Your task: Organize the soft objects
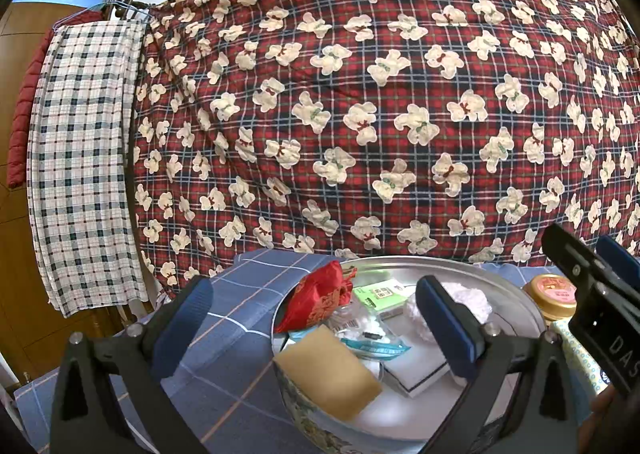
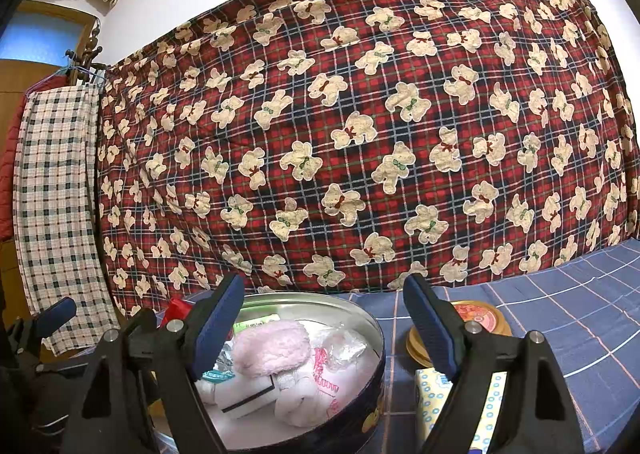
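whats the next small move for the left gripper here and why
Probably lower the left gripper onto the tan sponge. Its jaws are open and empty above the round tin, and the sponge lies on top at the near rim, unobstructed. The right gripper is also open.

**Q:** so where are your two cams actually looking from?

**Me:** My left wrist cam sits low and close over the round tin [image 1: 516,296], looking forward at the bear-print quilt [image 1: 360,94]. My right wrist cam is just beside it, equally low, facing the same way. Both share the tin [image 2: 376,338], the quilt [image 2: 360,114] and the checked cloth [image 1: 84,158] hanging left.
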`<state>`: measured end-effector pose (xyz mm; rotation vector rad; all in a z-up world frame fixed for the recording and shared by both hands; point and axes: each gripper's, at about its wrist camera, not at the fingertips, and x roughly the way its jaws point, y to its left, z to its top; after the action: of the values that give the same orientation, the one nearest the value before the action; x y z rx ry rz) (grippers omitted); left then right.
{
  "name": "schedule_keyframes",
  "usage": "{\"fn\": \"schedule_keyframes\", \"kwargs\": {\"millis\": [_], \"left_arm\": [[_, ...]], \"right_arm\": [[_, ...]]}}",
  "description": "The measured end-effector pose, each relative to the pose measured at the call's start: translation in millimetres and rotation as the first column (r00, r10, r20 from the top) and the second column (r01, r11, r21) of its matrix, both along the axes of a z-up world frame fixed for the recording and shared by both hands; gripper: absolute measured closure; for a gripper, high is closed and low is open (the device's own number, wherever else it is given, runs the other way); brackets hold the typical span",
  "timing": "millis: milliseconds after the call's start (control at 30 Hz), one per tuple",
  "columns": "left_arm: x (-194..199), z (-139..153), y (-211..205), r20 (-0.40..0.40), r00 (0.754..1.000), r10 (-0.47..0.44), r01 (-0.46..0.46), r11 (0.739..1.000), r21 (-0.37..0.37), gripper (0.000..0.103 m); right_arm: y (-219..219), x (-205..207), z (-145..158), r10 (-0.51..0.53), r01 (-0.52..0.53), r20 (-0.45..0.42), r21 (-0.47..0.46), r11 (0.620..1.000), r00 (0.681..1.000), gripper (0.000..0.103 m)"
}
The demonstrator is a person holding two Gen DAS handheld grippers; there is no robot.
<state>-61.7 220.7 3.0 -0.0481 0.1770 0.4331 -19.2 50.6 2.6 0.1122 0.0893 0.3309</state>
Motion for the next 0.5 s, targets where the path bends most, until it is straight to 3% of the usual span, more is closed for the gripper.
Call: {"fn": "schedule_keyframes", "kwargs": {"millis": [500], "left_arm": [[-2.6,2.3,-2.9,0.009,1.0,0.01,-0.01,1.0,0.02,0.0]], "right_arm": [[-1.8,-1.3,0.4,-0.004,0.004,0.006,0.002,1.0,1.0,0.019]]}}
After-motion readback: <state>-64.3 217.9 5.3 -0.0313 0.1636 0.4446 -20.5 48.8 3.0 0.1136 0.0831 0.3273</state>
